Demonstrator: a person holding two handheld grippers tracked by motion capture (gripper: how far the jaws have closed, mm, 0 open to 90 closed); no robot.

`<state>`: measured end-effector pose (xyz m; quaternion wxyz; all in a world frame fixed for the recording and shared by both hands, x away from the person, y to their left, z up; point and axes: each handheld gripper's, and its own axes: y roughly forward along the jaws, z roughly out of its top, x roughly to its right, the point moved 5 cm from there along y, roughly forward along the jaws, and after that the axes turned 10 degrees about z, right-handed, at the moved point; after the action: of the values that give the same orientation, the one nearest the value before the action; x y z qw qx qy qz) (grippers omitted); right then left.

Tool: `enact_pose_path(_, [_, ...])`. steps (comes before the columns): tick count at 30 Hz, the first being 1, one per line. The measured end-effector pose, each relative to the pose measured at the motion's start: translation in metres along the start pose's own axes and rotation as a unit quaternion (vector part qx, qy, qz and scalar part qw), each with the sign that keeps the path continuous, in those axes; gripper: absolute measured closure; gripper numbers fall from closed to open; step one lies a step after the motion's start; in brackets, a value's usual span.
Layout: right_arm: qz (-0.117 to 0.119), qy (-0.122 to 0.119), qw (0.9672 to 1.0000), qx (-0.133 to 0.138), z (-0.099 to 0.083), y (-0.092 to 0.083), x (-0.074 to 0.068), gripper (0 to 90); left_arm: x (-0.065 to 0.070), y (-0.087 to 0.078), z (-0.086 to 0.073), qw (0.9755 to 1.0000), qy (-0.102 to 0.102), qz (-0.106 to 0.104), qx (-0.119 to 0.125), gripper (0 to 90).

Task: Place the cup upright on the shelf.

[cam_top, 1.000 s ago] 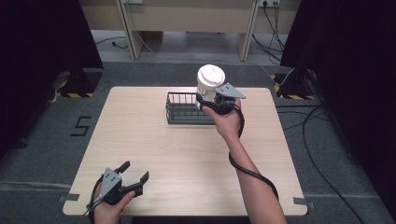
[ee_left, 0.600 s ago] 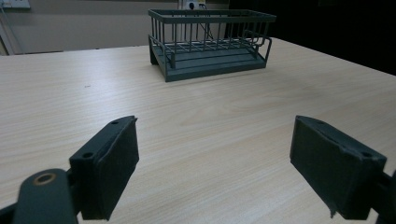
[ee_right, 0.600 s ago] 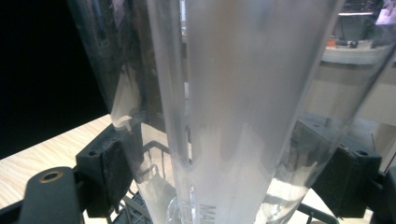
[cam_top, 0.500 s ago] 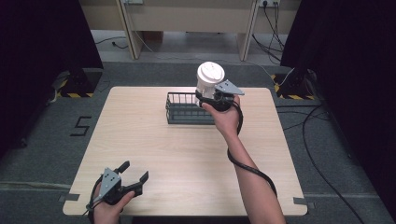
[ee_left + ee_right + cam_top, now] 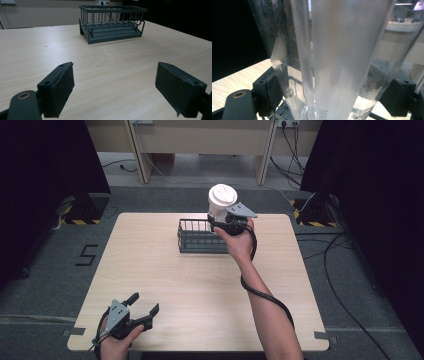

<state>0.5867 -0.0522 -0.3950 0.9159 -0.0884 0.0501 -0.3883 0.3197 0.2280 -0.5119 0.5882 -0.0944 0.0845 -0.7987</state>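
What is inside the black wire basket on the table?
Nothing rests on the floor of the wire basket in the left gripper view. In the high view the cup, held by the right gripper, hangs over its right end, hiding that corner.

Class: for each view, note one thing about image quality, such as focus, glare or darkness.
High view: even light on the table, dark surroundings. Left gripper view: near tongs slightly soft, basket sharper. Right gripper view: clear cup close, blurred, with streaky reflections.

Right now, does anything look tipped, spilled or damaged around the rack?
Nothing stands out. The wire rack sits flat and square on the table, the lidded cup is upright in the right gripper above it, and no spill shows.
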Motion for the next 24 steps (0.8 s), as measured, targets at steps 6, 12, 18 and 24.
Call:
enact_pose_path(6, [-0.003,0.007,1.0,-0.005,-0.004,0.006,0.004,18.5,0.0,0.0,0.0,1.0,-0.001,0.0,0.0,15.0])
enact_pose_path(12, [-0.006,0.012,0.9999,-0.009,-0.006,0.011,0.006,18.4,0.0,0.0,0.0,1.0,-0.001,0.001,0.001,15.1])
enact_pose_path(18, [-0.008,0.014,0.9998,-0.015,-0.008,0.018,0.007,18.4,0.0,0.0,0.0,1.0,-0.001,-0.001,0.0,15.1])
enact_pose_path(24, [-0.012,0.02,0.9995,-0.019,-0.011,0.024,0.009,18.4,0.0,0.0,0.0,1.0,-0.001,-0.001,0.0,15.2])
